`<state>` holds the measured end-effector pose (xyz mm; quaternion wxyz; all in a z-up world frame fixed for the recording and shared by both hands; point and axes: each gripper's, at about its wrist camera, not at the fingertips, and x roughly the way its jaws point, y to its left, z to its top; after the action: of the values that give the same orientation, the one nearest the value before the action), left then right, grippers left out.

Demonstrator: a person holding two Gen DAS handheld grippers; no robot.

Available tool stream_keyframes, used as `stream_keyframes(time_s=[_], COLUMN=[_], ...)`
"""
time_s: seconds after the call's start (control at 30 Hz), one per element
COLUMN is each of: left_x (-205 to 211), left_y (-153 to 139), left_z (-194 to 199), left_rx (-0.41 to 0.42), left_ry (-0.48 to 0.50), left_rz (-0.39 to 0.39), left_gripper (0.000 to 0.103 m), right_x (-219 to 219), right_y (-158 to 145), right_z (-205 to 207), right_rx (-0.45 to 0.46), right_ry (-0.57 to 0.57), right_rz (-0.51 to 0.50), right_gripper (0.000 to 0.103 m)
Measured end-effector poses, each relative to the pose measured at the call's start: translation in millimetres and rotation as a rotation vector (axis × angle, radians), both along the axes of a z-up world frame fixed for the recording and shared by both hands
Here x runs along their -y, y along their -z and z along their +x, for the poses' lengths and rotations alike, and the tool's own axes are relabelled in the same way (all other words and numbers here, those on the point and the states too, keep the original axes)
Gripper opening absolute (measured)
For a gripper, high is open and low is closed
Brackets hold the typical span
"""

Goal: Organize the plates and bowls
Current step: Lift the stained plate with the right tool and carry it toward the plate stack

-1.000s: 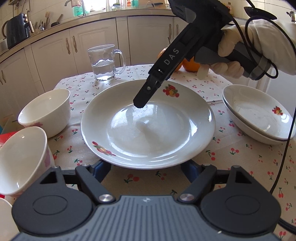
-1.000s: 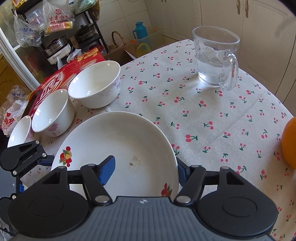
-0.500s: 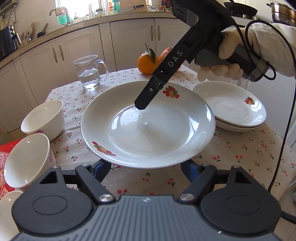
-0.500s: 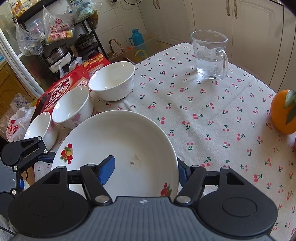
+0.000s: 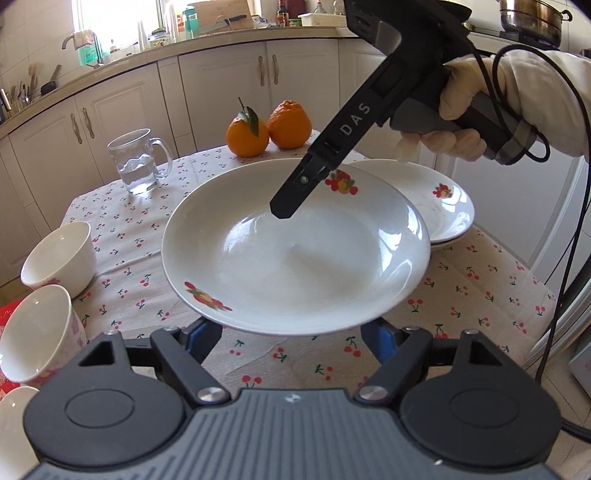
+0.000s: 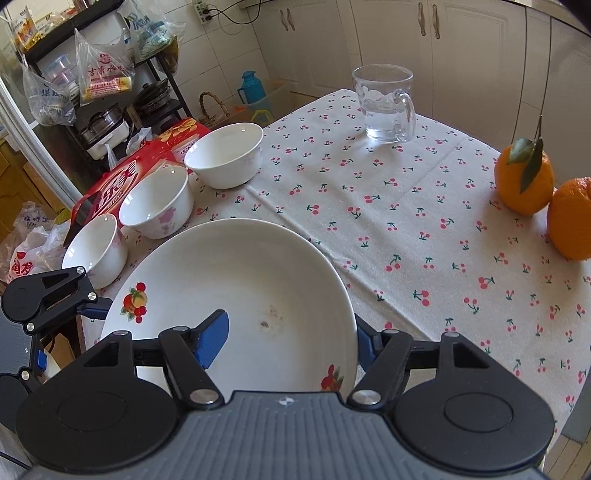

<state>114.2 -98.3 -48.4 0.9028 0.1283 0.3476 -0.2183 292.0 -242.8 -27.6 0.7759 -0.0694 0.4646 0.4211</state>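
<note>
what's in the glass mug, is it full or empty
Partly full. The glass mug stands upright on the tablecloth with clear liquid, likely water, up to roughly half its height.

- Illumination: strong daylight; the window (image 5: 110, 22) behind the counter is overexposed to near white.
- Glare: broad soft reflections cover the basin of the plate (image 5: 295, 254); its rim is bright in the right wrist view.
- Shadows: soft-edged on the tablecloth (image 6: 406, 221), below the plate and beside the oranges (image 6: 524, 181).
- Distortion: heavy fisheye; cabinet lines bow, corners vignette to black.
- Focus: sharp overall, no visible motion blur; the distant shelf is darker.
</note>
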Motion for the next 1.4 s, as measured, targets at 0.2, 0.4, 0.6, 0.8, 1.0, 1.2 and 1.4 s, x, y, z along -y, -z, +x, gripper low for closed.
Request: stream_keyframes(time_s=[0.2,0.4,0.6,0.8,1.0,1.2,1.4], left_x=[14,33,52,67,76,81,84], left_y=[-2,-2,0,4,5,6,7], left_z=[2,7,16,24,33,42,49], left_rx=[-0.002,-0.019,-0.035,-0.051,-0.056,-0.055,-0.062], left_ry=[0.054,0.125,0.188,0.229,0.249,0.261,0.274], left_rz=[0.003,-0.001,-0.007,-0.013,-0.021,-0.014,-0.015], left_gripper=[0.082,0.081,0.081,0.081,0.081,0.081,0.081], right_x=[25,54,82,104,119,130,135], right_y=[-3,-3,0,5,15,23,30], right_z=[-12,-18,-21,-19,-15,-10,-7], right_rx=[0.009,0.015,0.014,0.006,-0.007,-0.019,-0.025], right_ry=[0.051,0.108,0.169,0.218,0.260,0.291,0.316], right_rz=[0.001,-0.001,-0.001,-0.009,-0.011,0.000,-0.006], right_gripper=[0.074,0.074,0.074,0.074,0.075,0.074,0.074])
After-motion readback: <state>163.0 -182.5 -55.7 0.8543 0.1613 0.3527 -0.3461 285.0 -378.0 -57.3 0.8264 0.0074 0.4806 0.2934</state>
